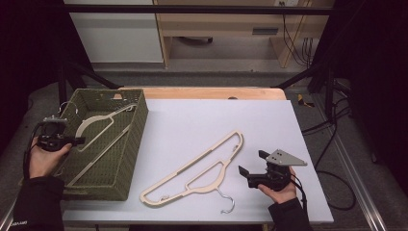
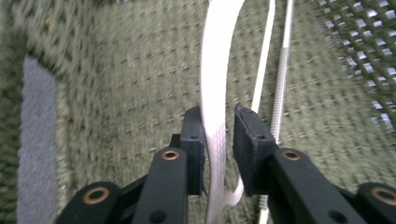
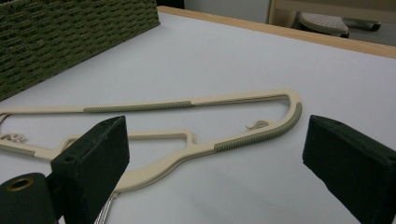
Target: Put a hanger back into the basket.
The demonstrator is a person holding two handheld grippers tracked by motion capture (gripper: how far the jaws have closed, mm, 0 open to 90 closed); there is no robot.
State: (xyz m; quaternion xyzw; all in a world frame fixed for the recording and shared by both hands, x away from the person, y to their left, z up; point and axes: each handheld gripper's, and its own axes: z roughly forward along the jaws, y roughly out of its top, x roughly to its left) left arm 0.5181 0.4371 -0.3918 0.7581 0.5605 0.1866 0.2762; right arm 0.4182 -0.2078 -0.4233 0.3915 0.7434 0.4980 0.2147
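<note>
Inside the green woven basket, the left gripper has its jaws slightly parted around the cream hanger lying on the basket floor, pads not pressing. Right of the basket, a second hanger lies on open tabletop; the right gripper rests just beyond it, jaws wide.

1. A lab-like recording station: black frame bars cross the top of the high view.
2. Loose cables trail over the floor at right.
3. Plain wooden furniture stands at upper centre, behind the white-topped table.
</note>
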